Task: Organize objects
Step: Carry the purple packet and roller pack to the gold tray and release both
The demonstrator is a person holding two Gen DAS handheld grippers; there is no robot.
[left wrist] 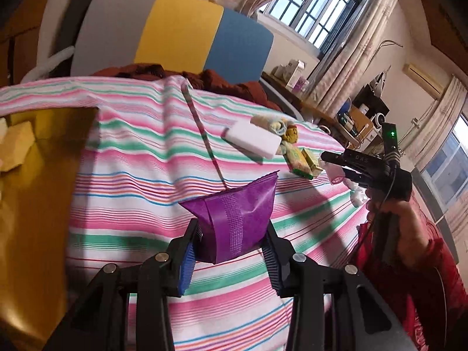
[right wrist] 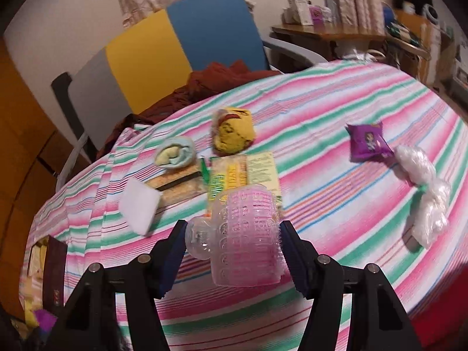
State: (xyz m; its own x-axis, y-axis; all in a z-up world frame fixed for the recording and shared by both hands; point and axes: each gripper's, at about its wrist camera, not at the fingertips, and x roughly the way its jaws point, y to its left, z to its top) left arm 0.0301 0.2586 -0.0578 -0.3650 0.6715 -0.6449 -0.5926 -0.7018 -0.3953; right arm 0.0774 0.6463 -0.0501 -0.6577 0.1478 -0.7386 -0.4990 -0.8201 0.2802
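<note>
While clamped in both tongs, held clear above the striped cloth (left wrist: pixel 122 193).

Nearest, pinched tight in the left gripper (left wrist: pixel 232 228): a purple packet (left wrist: pixel 242 204), gripped across its lower end, long axis running up and away from the jaws, leaning right. Closed likewise in the right gripper (right wrist: pixel 232 231): a pink ribbed cup (right wrist: pixel 248 251), squeezed across its sides. Lay just off to the left of the left tongs: a yellow box (left wrist: pixel 52 204), so judged nearer that hand than the right. Farther out, resting on the cloth: a white block (left wrist: pixel 253 142), green-yellow cartons (left wrist: pixel 304 162), and a second purple packet (right wrist: pixel 368 142), well apart.
</note>
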